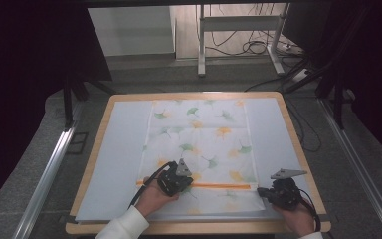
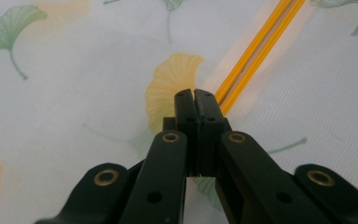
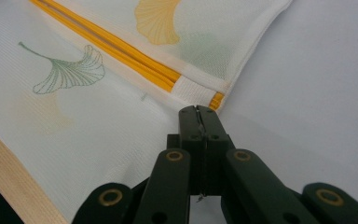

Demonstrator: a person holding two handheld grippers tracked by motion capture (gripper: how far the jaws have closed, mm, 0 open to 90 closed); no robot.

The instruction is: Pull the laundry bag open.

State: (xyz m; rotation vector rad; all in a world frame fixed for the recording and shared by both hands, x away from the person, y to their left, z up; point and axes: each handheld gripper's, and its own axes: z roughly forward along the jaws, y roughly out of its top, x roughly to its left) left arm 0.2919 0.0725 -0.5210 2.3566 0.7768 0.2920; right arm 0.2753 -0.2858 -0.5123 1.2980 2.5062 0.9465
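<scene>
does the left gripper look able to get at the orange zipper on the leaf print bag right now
Probably yes. The left gripper, jaws shut, sits on the mesh bag right beside the orange zipper, with nothing lying between them. It would need to open first to pinch it.

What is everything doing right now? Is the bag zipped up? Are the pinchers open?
Mesh bag: lying flat on the table mat, leaf print up.
Orange zipper: looks closed along the stretch in view.
Left gripper: shut, tips at the zipper, holding nothing visible.
Right gripper: shut, at the bag's zipper-end corner.
</scene>
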